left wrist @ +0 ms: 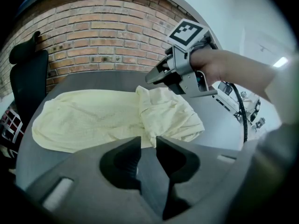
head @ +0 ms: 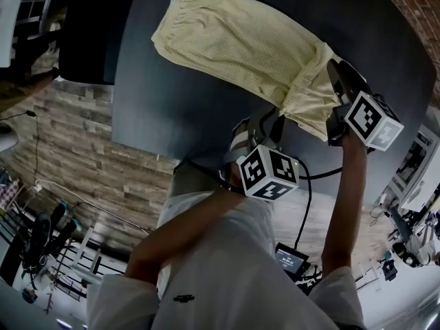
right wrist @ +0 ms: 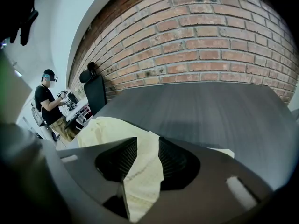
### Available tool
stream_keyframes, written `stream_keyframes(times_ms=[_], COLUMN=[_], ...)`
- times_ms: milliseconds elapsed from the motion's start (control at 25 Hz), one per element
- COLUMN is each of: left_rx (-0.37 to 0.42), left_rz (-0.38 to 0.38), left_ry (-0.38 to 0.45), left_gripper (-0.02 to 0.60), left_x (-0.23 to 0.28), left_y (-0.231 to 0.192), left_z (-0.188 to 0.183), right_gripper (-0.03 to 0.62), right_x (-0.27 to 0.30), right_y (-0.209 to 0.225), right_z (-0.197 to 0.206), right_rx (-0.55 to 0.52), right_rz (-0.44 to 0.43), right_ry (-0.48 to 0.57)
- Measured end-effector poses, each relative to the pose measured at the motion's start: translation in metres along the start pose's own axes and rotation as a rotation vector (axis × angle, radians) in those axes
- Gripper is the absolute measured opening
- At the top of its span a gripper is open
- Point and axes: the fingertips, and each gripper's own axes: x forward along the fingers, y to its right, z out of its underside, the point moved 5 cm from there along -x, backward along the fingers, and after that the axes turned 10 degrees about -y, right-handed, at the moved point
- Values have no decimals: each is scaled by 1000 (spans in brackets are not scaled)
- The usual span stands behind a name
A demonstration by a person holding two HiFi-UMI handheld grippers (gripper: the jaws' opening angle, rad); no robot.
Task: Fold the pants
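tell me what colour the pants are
The pants are pale yellow, clearest in the left gripper view.

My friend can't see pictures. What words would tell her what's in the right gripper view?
The jaws of the right gripper stand apart with pale yellow pants between them, over a dark grey table. Behind is a red brick wall, with a black chair and a person far off at the left.

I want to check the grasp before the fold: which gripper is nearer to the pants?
Right. The right gripper has the pants between its jaws, at their crumpled end. The left gripper is just short of that end, over the table, with nothing between its jaws.
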Motion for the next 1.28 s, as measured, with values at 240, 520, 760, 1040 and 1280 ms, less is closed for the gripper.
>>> stream_keyframes(times_ms=[240, 520, 760, 1040, 1280], left_rx=[28, 70, 79, 121, 187], left_rz=[-19, 0, 3, 1, -21], left_ry=[28, 17, 13, 2, -22], left_gripper=[103, 101, 101, 169, 264], left_x=[-14, -8, 5, 30, 58], left_y=[15, 52, 88, 126, 162], left_z=[-7, -15, -27, -38, -46], right_gripper=[126, 126, 127, 155, 176], right_x=[-20, -38, -54, -62, -54], right_y=[13, 37, 69, 101, 120], right_z=[5, 16, 25, 37, 47], right_rx=[13, 7, -3, 1, -16], right_rz=[23, 14, 17, -10, -65], right_ry=[32, 28, 3, -36, -82])
